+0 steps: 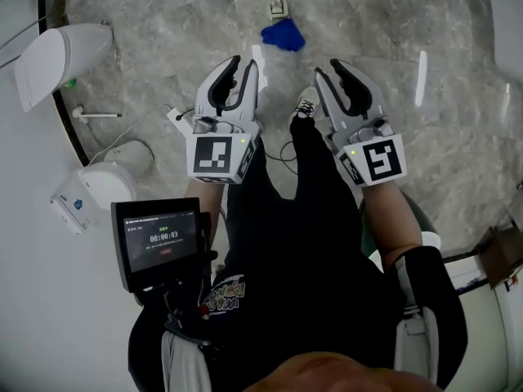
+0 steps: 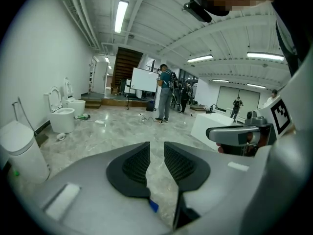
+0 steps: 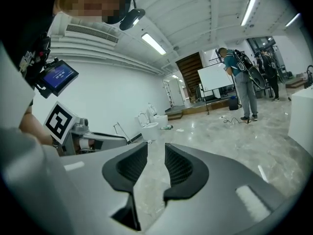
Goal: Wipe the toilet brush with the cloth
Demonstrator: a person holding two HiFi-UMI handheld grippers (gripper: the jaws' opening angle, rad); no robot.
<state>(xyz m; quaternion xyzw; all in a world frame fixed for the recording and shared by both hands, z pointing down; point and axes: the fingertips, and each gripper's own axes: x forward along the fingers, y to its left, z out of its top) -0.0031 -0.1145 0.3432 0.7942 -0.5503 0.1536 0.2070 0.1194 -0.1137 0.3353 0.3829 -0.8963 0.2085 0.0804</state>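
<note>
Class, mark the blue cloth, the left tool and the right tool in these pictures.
blue cloth (image 1: 283,36), head view, middle of the crumpled fabric.
left tool (image 1: 245,65), head view, midway between its fingertips.
right tool (image 1: 328,70), head view, midway between its fingertips.

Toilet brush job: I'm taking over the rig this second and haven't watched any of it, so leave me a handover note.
Left gripper: open, nothing between its fingers. Right gripper: open, also empty. Both are held side by side above the marble floor.
The blue cloth lies crumpled on the floor ahead of them, untouched. A thin white rod on the floor at the left may be the brush; I can't tell for sure.
Done: nothing yet. Left: pick up the cloth, get the brush, wipe it.
</note>
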